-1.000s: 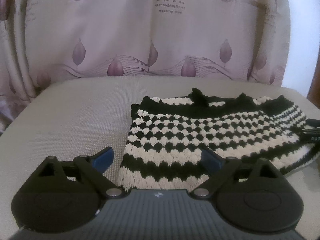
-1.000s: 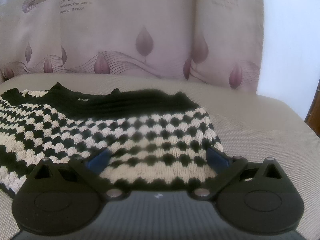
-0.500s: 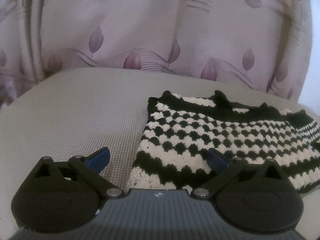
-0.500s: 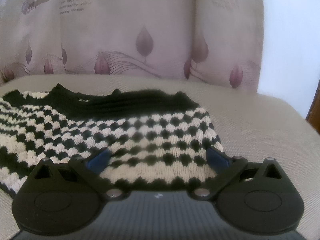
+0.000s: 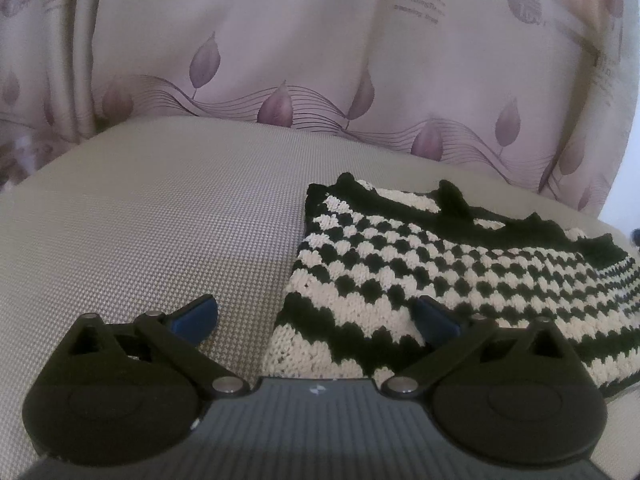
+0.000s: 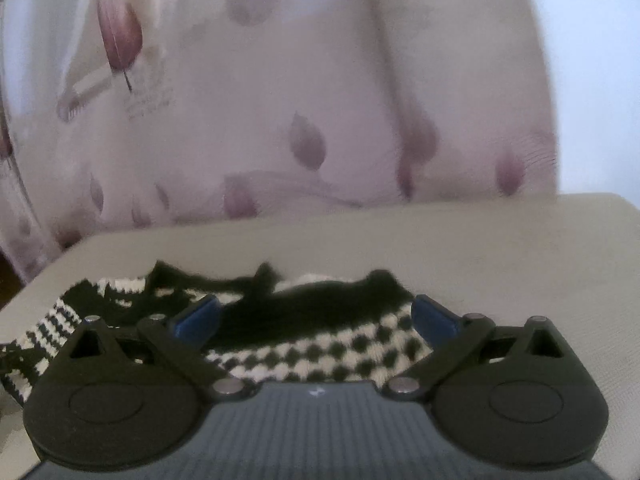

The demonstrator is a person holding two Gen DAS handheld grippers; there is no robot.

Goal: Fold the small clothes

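A small black-and-white knitted garment (image 5: 432, 272) lies folded on a beige cushion (image 5: 168, 232); its black neckline edge faces away from me. My left gripper (image 5: 316, 320) is open over the garment's near left corner, its right finger above the knit. In the right wrist view the garment (image 6: 320, 344) lies just ahead. My right gripper (image 6: 318, 314) is open and empty, its fingers spread over the garment's far black edge. This view is blurred.
A pink curtain with leaf prints (image 5: 320, 60) hangs right behind the cushion and also shows in the right wrist view (image 6: 280, 100). Bare cushion surface (image 6: 520, 248) stretches to the right of the garment and to its left.
My left gripper has shifted left and closer over the garment's left corner. My right gripper has moved forward and tilted up over the garment, whose neckline edge now looks ruffled.
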